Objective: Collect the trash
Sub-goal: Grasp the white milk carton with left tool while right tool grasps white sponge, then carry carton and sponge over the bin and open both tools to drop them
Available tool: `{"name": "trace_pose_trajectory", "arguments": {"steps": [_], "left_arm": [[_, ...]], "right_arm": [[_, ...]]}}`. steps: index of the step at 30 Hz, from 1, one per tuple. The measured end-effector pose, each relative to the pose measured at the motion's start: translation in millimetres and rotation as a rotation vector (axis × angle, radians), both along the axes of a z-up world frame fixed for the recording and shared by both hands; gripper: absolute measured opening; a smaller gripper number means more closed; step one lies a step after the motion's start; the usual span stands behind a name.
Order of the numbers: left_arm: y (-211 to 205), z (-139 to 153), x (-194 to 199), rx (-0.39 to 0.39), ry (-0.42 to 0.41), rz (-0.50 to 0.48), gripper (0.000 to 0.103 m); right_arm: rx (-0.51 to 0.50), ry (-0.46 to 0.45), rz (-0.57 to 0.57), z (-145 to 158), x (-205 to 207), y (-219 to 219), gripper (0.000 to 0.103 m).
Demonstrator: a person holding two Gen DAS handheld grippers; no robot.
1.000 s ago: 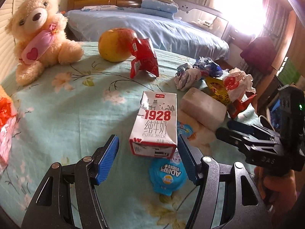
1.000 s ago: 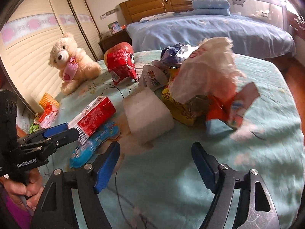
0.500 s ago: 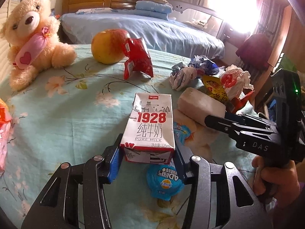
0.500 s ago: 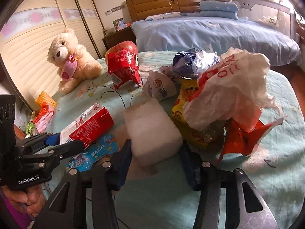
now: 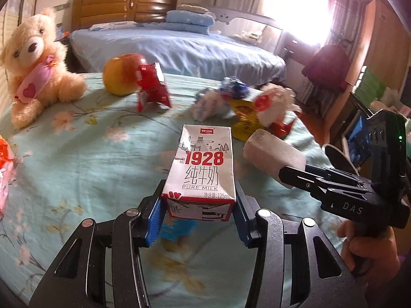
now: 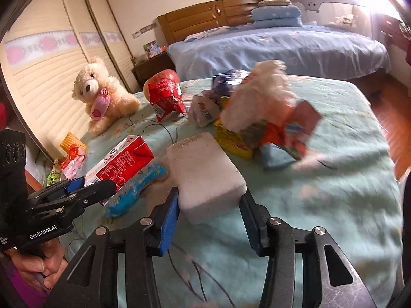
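Litter was strewn over a floral tablecloth (image 5: pixel 77 159) (a blue bed (image 5: pixel 179 48) behind). The milk carton (image 5: pixel 203 172) was clamped by the left gripper (image 5: pixel 197 213), the white block (image 6: pixel 205 174) by the right gripper (image 6: pixel 209 218).

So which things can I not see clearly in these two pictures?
- Trash pile, left wrist view: motion blur; its pieces cannot be told apart.
- Blue wrapper, left wrist view: mostly hidden under the milk carton.
- Foam block, left wrist view: near end hidden by the right gripper.
- Wrappers, left wrist view: cut off by the left edge.
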State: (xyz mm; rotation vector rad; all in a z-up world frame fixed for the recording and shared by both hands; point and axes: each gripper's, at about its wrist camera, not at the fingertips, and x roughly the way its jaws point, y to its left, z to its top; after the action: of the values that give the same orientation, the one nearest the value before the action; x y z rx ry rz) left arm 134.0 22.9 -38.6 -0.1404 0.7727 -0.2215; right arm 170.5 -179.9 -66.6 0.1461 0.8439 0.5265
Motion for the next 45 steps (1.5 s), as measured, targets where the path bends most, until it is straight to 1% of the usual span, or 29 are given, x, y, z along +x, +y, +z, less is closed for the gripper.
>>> {"name": "trace_pose_trajectory", "arguments": {"steps": [8, 18, 24, 45], "left_arm": [[-39, -1, -10, -0.001, 0.005, -0.08, 0.046], [-83, -1, -16, 0.006, 0.007, -0.16, 0.046], [-104, -2, -16, 0.001, 0.012, -0.198, 0.046], [-179, 3, -15, 0.034, -0.003, -0.341, 0.046]], "right_arm": [[0.025, 0.003, -0.082, 0, -23, -40, 0.047], [0.04, 0.003, -0.173, 0, -42, -83, 0.047], [0.043, 0.005, -0.219, 0, -51, -105, 0.047], [0.05, 0.002, -0.38, -2, -71, -174, 0.047]]}}
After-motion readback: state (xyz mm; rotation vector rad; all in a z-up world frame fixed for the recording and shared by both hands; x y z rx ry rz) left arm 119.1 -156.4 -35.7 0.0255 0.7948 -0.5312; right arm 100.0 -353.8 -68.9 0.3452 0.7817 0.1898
